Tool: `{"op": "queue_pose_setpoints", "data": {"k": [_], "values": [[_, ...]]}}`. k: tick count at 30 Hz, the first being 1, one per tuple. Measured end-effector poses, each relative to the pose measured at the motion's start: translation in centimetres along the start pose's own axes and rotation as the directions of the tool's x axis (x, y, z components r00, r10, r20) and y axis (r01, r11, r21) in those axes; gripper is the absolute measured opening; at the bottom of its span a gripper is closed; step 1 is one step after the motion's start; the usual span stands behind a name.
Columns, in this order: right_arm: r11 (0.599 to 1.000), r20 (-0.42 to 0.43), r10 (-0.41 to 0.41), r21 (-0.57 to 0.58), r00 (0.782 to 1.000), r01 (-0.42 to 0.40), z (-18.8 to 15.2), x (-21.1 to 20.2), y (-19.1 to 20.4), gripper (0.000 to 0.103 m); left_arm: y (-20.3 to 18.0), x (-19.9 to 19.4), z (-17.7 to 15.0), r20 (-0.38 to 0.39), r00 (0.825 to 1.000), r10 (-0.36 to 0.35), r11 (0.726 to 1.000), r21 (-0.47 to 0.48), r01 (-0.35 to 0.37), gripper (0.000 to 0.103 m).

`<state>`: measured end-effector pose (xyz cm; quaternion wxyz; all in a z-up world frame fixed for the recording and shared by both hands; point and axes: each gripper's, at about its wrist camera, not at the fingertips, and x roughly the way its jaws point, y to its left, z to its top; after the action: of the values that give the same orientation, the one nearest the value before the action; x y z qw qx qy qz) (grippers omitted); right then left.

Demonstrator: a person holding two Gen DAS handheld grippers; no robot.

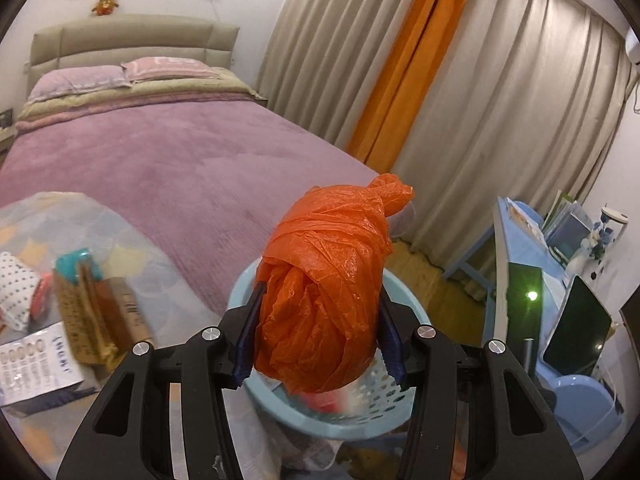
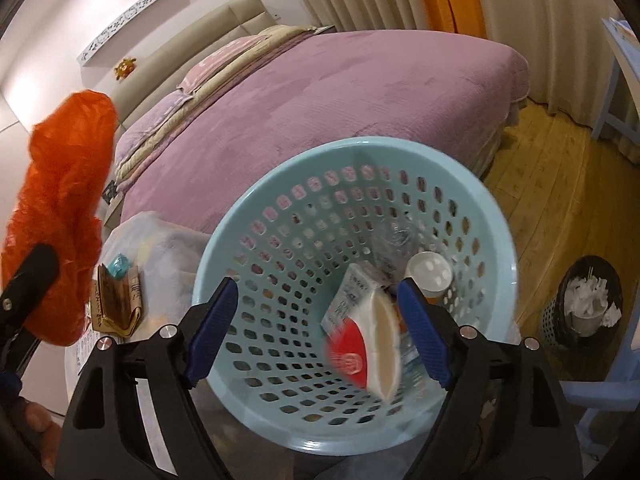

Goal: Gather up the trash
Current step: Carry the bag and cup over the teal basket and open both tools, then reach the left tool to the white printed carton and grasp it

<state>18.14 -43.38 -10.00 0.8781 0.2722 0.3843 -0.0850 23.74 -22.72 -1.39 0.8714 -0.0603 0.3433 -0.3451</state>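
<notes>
My left gripper (image 1: pixel 320 340) is shut on a knotted orange plastic bag (image 1: pixel 328 280) and holds it above the light blue perforated basket (image 1: pixel 248 280). The bag also shows at the left of the right wrist view (image 2: pixel 64 216). My right gripper (image 2: pixel 320 336) is open over the basket (image 2: pixel 360 148). A red and white bowl-shaped container (image 2: pixel 368 344) is blurred in the basket between the fingers. A white paper cup (image 2: pixel 430 272) and a printed packet (image 2: pixel 348 296) lie in the basket.
A small table at the left holds a gold box (image 1: pixel 96 316), a teal item (image 1: pixel 72 264) and a printed leaflet (image 1: pixel 36 364). A purple bed (image 1: pixel 160 160) lies behind. A black bin with paper (image 2: pixel 584 300) stands on the wooden floor. A blue desk (image 1: pixel 520 248) is right.
</notes>
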Motion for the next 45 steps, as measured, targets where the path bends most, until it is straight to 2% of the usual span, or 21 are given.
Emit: {"op": "queue_pose_setpoints", "data": {"k": [3,4,5,7,12,16,24,31,35,39,45], "values": [[1.000,0.012,0.007,0.018,1.000,-0.007,0.0,-0.7,-0.9,0.080,-0.3,0.9,0.1,-0.015,1.000,-0.015,1.000,0.002,0.015,0.052],[0.999,0.019,0.015,0.031,1.000,-0.016,0.0,-1.1,-1.3,0.080,-0.5,1.3,0.0,-0.021,1.000,-0.017,1.000,0.004,0.017,0.058],[0.999,0.022,0.019,0.037,1.000,-0.019,-0.1,-1.3,-1.4,0.080,-0.4,1.6,0.1,-0.029,0.999,-0.021,1.000,0.006,0.021,0.068],[0.999,0.031,0.024,0.048,0.999,-0.026,-0.1,-1.9,-2.0,0.080,-0.3,2.1,-0.2,-0.044,0.999,-0.018,1.000,0.006,0.019,0.075],[0.998,0.051,0.035,0.047,0.998,-0.037,-0.5,-3.0,-2.1,0.080,0.8,1.3,-0.9,-0.051,0.998,-0.029,1.000,-0.005,0.029,0.076],[0.997,0.057,0.075,0.029,0.996,-0.077,-0.8,-3.4,-0.9,0.080,1.9,-1.1,-1.1,-0.014,1.000,-0.013,1.000,-0.009,0.013,0.076],[0.984,0.106,0.116,-0.146,0.988,-0.100,-2.1,-5.3,5.5,0.080,3.8,-6.7,-1.0,0.086,0.996,0.032,0.999,-0.012,-0.031,0.076],[0.956,0.105,0.162,-0.263,0.981,-0.130,-2.9,-5.9,10.1,0.080,8.4,-11.5,-1.3,0.149,0.981,0.121,0.991,-0.081,-0.110,0.076],[0.937,0.105,0.167,-0.326,0.980,-0.124,-3.8,-5.9,12.5,0.080,11.9,-13.4,-1.6,0.147,0.973,0.179,0.979,-0.125,-0.161,0.077],[0.919,0.114,0.145,-0.384,0.983,-0.091,-4.6,-5.6,14.9,0.080,15.2,-14.8,-1.5,0.142,0.956,0.255,0.961,-0.151,-0.234,0.077],[0.891,0.082,0.148,-0.444,0.986,-0.097,-5.4,-4.0,17.6,0.079,19.1,-13.8,-1.8,0.072,0.956,0.286,0.948,-0.165,-0.271,0.075]]}}
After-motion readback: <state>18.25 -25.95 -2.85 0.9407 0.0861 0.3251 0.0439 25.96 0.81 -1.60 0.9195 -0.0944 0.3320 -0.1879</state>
